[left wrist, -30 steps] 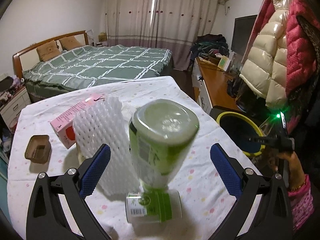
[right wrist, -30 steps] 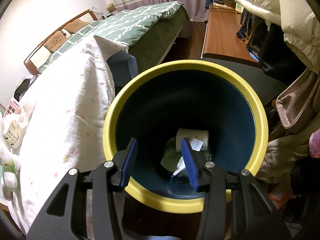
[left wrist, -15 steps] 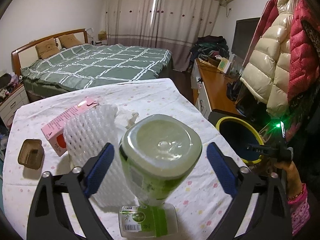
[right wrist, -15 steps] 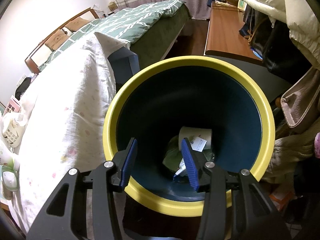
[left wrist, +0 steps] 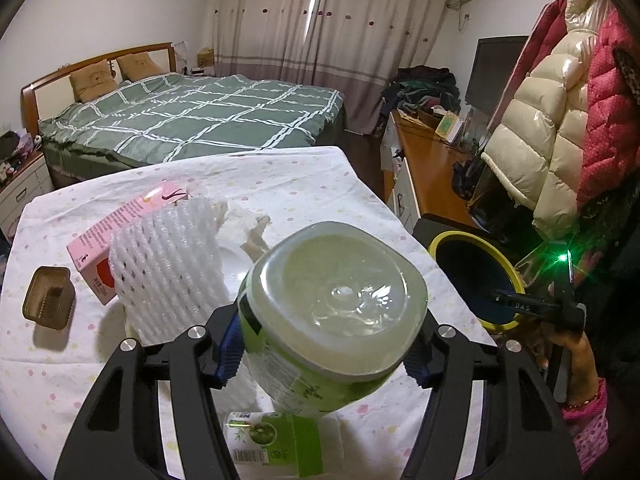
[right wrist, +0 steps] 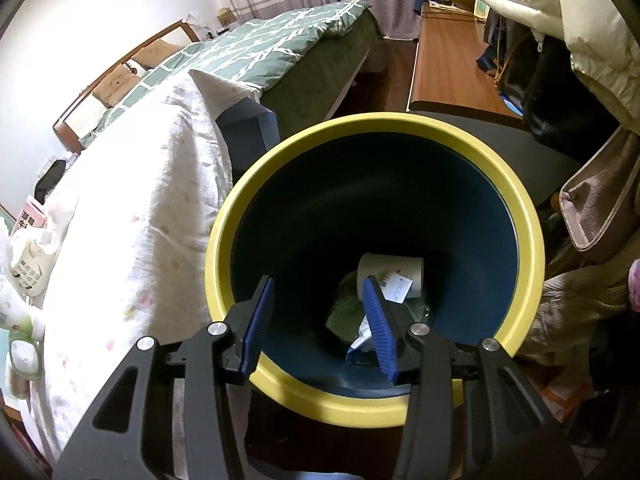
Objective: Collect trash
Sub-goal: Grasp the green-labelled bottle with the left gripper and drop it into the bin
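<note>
At the lower centre of the left wrist view my left gripper is closing its fingers onto the clear green-labelled plastic bottle, pads touching its sides. My right gripper hangs with fingers apart and empty over the yellow-rimmed dark blue trash bin.

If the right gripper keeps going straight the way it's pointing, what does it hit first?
Probably nothing until it is inside the yellow-rimmed bin. The right gripper is empty and aimed into its mouth, so the first contact would likely be the trash pile at the bottom, though depth is hard to judge.
</note>
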Demonstrator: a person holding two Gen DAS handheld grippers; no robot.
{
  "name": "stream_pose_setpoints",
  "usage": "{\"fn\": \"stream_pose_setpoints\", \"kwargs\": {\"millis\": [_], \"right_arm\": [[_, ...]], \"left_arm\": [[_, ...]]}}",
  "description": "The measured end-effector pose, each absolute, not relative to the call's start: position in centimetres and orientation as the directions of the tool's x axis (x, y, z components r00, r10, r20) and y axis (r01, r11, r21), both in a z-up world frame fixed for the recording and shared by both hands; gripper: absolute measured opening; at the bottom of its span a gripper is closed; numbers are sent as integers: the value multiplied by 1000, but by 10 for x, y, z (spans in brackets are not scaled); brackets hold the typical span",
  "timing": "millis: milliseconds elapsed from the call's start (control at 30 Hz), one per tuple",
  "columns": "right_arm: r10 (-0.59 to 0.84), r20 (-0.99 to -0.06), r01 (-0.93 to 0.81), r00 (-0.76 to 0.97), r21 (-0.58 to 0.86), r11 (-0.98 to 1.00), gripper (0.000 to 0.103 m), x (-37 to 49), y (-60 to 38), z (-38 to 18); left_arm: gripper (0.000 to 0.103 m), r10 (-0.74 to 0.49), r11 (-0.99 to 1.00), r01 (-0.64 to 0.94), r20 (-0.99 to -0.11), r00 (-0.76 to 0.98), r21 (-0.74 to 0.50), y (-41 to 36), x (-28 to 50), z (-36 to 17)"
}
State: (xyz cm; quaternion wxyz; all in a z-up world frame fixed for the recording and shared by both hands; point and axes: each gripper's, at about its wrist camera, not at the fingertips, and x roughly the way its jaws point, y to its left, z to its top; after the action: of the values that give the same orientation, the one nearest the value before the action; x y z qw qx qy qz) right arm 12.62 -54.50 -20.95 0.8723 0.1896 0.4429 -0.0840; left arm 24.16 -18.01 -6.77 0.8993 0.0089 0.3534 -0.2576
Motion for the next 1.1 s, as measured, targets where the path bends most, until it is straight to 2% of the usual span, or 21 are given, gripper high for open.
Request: {"fn": "stream_pose_setpoints", "kwargs": {"millis": [467,767,900,1100], "right_arm": [[-21,-750,313,661,250,916,44,73,-544,-186],[-77,-720,354,690,243,903,44,32,-559,-174],[-80,-725,374,684,255,892,44,22,-569,-181],[-82,-737,414,671,281,866,44,6,-583,-194]], "left_arm": [[63,-518,816,561,-607,603,-139,-234,230,-33],[63,-614,719,678,-597,516,-154,-328,227,-16],[63,-638,675,725,-602,479,-137,-384,227,-22],[63,-636,635,759,-654,409,-142,-463,242,-61]]}}
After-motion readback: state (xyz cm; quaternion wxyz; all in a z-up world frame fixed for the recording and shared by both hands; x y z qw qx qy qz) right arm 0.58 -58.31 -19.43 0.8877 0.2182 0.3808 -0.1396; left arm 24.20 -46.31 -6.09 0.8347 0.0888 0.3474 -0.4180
